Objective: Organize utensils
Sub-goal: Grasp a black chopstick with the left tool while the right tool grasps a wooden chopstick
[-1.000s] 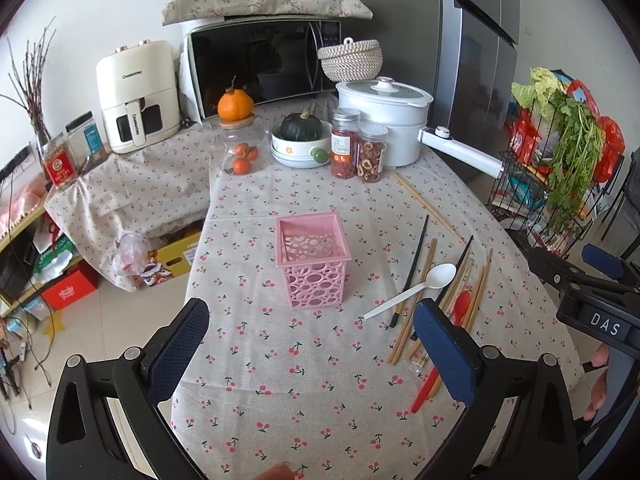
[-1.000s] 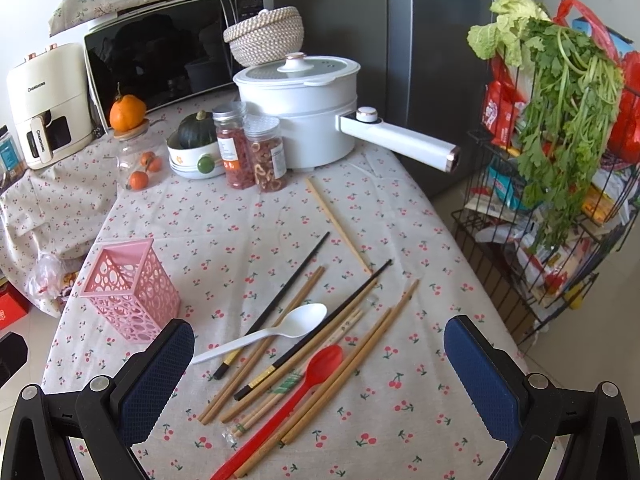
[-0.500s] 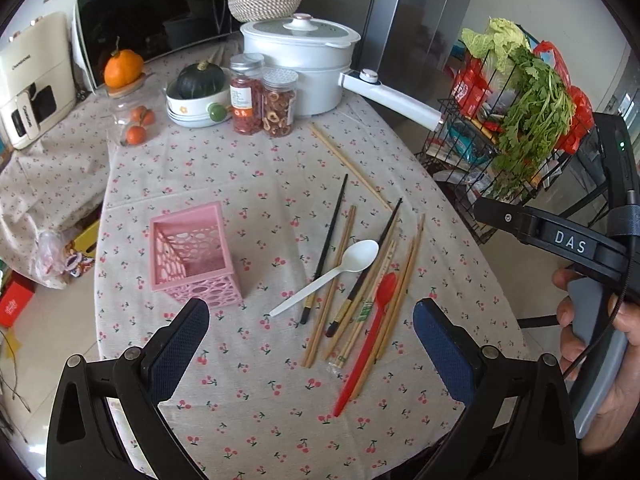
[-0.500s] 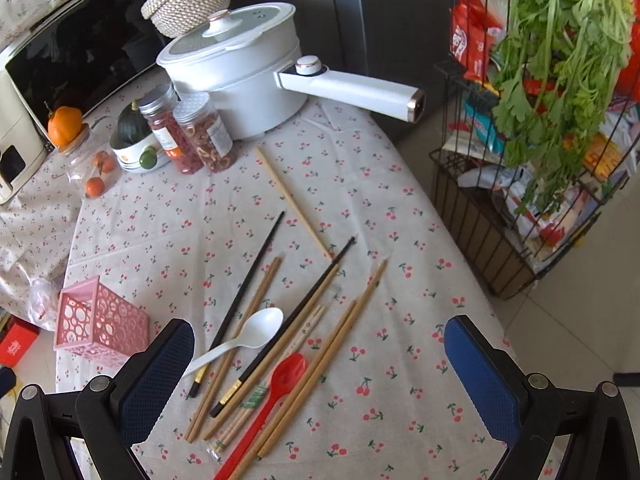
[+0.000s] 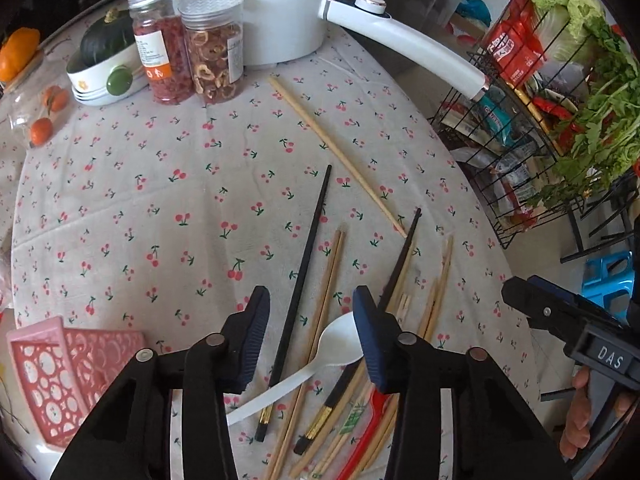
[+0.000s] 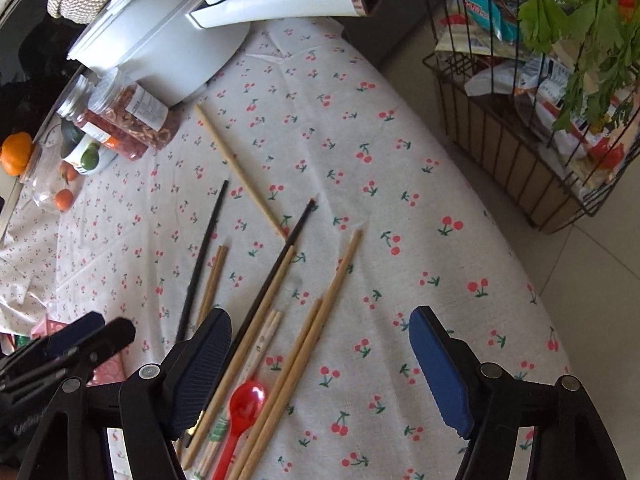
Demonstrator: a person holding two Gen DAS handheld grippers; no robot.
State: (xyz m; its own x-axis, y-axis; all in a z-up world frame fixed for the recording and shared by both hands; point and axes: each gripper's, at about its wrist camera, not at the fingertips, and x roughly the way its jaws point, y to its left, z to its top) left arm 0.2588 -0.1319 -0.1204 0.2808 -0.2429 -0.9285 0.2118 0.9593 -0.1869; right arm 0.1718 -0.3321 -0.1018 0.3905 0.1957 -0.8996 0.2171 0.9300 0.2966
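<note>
While the left gripper (image 5: pixel 312 324) points down at the table, its jaws are closing, and in the left view they straddle a black chopstick (image 5: pixel 304 276), a pair of wooden chopsticks (image 5: pixel 326 280) and the bowl of the white spoon (image 5: pixel 340 340); whether the pads press on any of them yet I cannot tell. Another black chopstick (image 5: pixel 400 256) runs behind the right-hand finger. More wooden ones (image 5: pixel 438 280) fan out just beyond, and the red spoon (image 5: pixel 372 420) peeks out low between the fingers' arms. 1 long wooden chopstick (image 5: pixel 336 152) lies apart, up toward the white pot (image 5: pixel 280 20). Pink basket (image 5: pixel 68 376) sits at lower left, well clear of the pile. 2 jars (image 5: pixel 192 56) stand by the pot. At far right a hand (image 5: pixel 580 412) grips the right tool.

Over to the right view: the right gripper (image 6: pixel 320 368) is spread wide, jaws closing, nothing pinched. Between the fingers lie 2 wooden chopsticks (image 6: pixel 320 320) and the red spoon (image 6: pixel 248 400) on the cherry cloth (image 6: pixel 400 200). A black chopstick (image 6: pixel 276 272) passes just by the left finger. The left gripper (image 6: pixel 80 336) shows at the lower left edge, over a sliver of pink basket (image 6: pixel 108 372). A wire rack (image 6: pixel 520 152) stands beside the table.
</note>
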